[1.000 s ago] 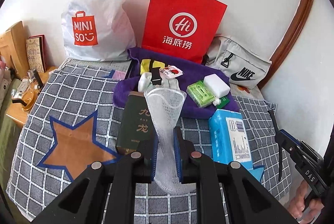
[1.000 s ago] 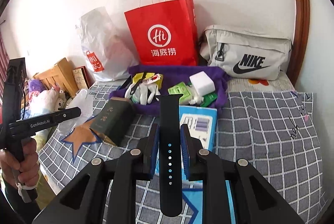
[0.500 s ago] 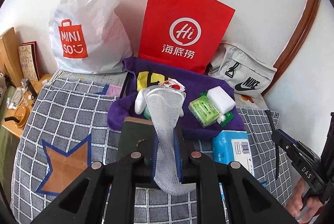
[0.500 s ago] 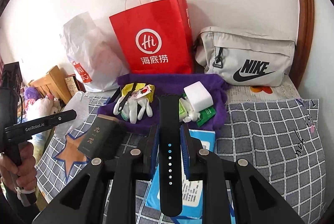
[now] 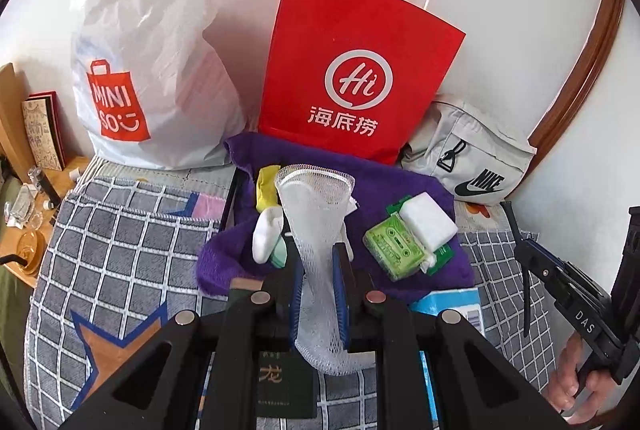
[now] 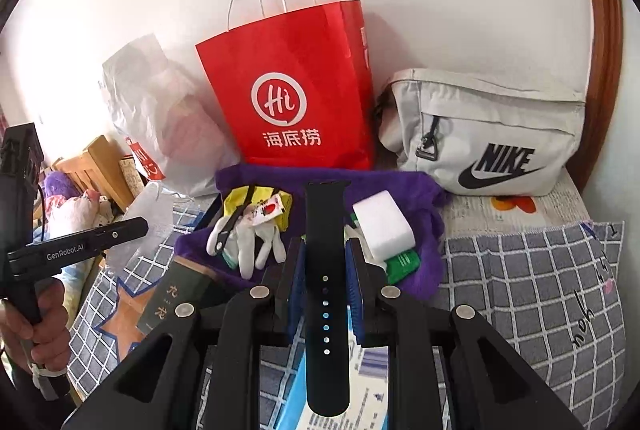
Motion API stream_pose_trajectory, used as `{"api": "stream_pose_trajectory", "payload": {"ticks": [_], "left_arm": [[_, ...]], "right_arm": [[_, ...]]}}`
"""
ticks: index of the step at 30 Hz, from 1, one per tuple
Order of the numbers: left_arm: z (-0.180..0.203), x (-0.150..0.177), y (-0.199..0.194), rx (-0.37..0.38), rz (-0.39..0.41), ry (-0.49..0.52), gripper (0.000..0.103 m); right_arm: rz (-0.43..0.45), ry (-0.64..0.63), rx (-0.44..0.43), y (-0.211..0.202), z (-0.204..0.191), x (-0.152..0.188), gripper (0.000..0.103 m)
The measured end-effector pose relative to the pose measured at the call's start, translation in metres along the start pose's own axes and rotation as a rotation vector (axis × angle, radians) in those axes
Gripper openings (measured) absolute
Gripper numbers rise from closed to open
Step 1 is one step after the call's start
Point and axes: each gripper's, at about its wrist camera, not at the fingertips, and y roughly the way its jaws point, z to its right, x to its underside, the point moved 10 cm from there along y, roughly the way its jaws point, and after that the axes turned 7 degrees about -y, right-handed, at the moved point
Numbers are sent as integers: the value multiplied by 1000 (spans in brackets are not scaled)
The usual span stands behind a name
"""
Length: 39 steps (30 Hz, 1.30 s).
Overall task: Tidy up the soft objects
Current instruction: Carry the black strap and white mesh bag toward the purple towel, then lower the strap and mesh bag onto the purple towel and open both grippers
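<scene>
Both grippers clenched on soft items above the purple towel.

The left gripper (image 5: pixel 317 270) has its jaws pinched on a white mesh sleeve (image 5: pixel 316 213), which rises flared toward 12 o'clock and hangs limp below the pads. The right gripper (image 6: pixel 325 270) grasps a black watch strap (image 6: pixel 325 270), upright between the blue pads, its holed end toward 6 o'clock. Beyond both lies the purple towel (image 6: pixel 384 181), bearing a white sponge block (image 6: pixel 380 222) at 1 o'clock of the strap, white gloves (image 6: pixel 256 250) at 10 o'clock, and a green cassette-shaped item (image 5: pixel 394 246). Behind the towel, at 12 o'clock, a red paper bag (image 6: pixel 296 89) stands against the wall, a grey Nike bag (image 6: pixel 488 133) at 2 o'clock, a white Miniso bag (image 5: pixel 148 61) at 10 o'clock. All rest on a checked bedcover (image 6: pixel 532 270).
</scene>
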Motion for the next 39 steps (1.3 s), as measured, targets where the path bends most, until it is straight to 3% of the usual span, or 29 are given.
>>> {"api": "stream_pose_trajectory", "payload": {"ticks": [10,15,25,35,39], "left_arm": [[-2,-22,35,-13,-26,-22,14],[2,-28,54,-8,-48,-23,14],[16,-30,95,23,-102,-31,14],[23,-16,128,19,-150,-19,14],[25,-6,142,42,-204,-30,14]], "right_arm": [[-20,-24,-7,49,7,-30,20],[-45,-5,-53,78,11,-37,20],[-158,65,-35,135,35,-13,20],[-235,49,-36,157,39,7,20],[-247,30,-39,161,35,11,20]]}}
